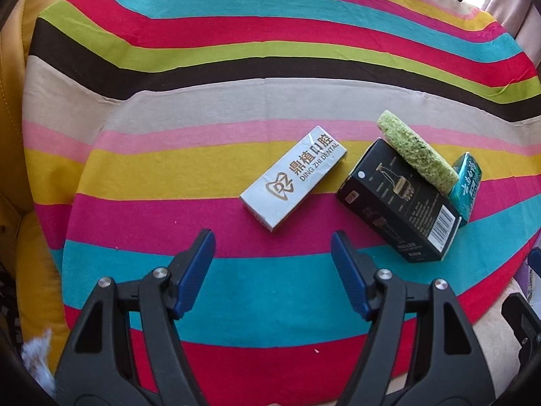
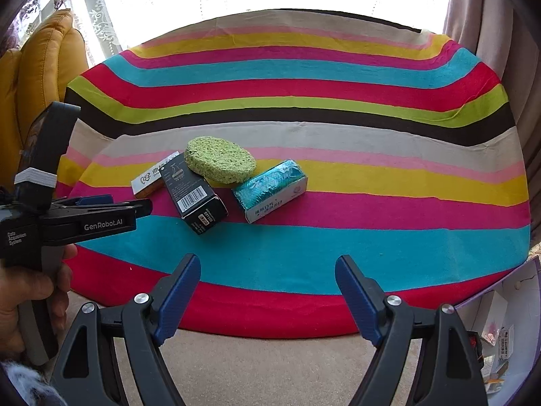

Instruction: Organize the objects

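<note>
Left gripper (image 1: 272, 247) hung wide and empty just in front of the white dental box (image 1: 293, 178) on the striped cloth (image 1: 270, 67). Cardboard like that looked light, stiff and smooth, best pinched across its narrow sides. Its long side ran slantwise, far end up to the right.

— Where are you working?

— I'm working in a home, by the look of it a living room. A striped cloth (image 2: 304, 243) is covering the round table (image 2: 270, 352), and a yellow leather sofa (image 2: 40, 64) is sitting just beside it.

— Anything else?

— Lace curtains (image 2: 101, 17) are hanging at a bright window, and a heavier drape (image 2: 473, 10) is hanging beside them.
</note>
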`<action>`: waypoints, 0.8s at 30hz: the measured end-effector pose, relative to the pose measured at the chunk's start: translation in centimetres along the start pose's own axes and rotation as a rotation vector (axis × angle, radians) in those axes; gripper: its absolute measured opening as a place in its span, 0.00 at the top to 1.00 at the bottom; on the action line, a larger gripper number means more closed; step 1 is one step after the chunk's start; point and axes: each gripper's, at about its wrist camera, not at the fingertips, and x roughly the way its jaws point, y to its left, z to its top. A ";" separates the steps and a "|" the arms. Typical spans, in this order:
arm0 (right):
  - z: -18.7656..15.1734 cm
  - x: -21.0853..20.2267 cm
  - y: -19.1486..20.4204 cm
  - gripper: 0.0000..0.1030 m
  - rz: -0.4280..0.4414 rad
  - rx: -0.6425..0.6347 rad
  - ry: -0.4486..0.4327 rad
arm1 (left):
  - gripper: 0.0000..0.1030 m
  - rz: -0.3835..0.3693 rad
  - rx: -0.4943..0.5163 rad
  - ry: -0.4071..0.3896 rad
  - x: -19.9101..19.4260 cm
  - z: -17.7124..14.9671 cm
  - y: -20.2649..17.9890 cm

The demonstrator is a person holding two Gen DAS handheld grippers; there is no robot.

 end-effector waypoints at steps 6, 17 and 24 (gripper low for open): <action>1.9 0.4 -0.5 0.16 0.048 0.059 -0.005 | 0.28 -0.022 0.053 -0.037 0.8 0.9 0.1; 7.0 3.0 1.2 0.04 0.133 0.146 0.047 | 0.53 -0.080 0.118 -0.101 0.5 0.6 -0.3; 10.0 6.0 2.5 0.02 0.155 0.184 0.136 | 0.66 -0.142 0.026 -0.112 -0.5 -0.6 1.5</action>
